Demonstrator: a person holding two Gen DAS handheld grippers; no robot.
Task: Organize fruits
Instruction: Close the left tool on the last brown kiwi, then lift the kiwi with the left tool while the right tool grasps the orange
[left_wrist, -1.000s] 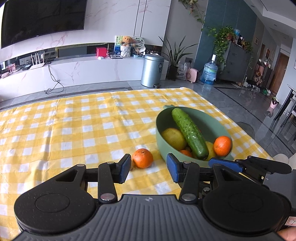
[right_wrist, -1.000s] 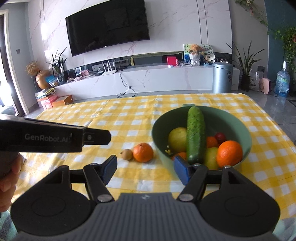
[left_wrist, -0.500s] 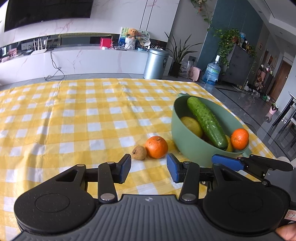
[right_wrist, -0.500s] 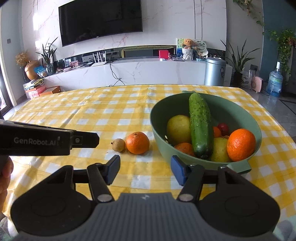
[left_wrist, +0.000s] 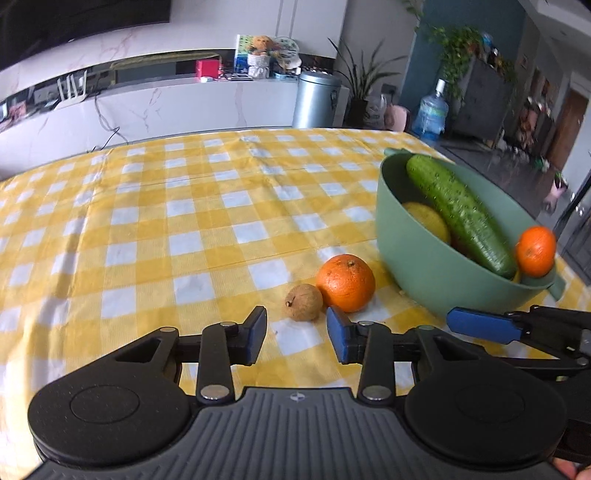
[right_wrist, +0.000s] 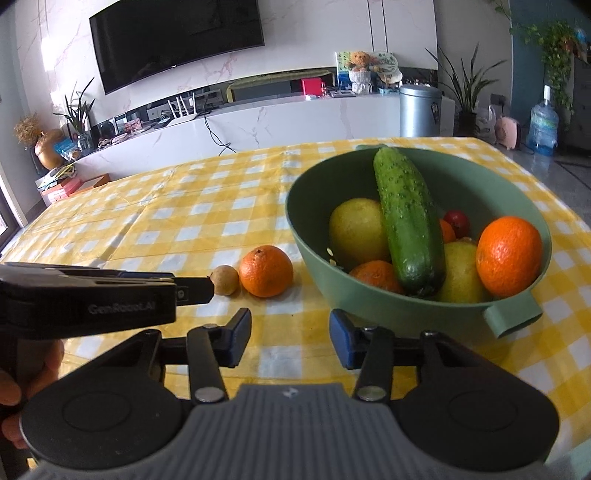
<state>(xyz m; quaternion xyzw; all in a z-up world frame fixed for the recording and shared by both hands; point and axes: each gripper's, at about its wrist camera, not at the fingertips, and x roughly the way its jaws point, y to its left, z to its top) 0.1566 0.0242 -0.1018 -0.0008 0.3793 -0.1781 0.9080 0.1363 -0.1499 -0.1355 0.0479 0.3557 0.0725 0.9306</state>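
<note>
Hovering low over the checked tablecloth (left_wrist: 155, 236), the left gripper (left_wrist: 297, 334) and right gripper (right_wrist: 290, 338) have both just been closing, jaws still apart and empty. Just beyond lie a small brown fruit (left_wrist: 303, 301) touching an orange (left_wrist: 345, 282). Farther right, the green bowl (right_wrist: 399, 314) holds a cucumber (right_wrist: 408, 221), yellow fruits, oranges and something small and red.

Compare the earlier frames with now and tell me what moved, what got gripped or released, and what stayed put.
Both grippers came down toward the table; the left gripper now sits just short of the small brown fruit, the right gripper near the green bowl. Both jaws have just been closing, nothing between them. The orange, brown fruit and bowl contents stayed put.
</note>
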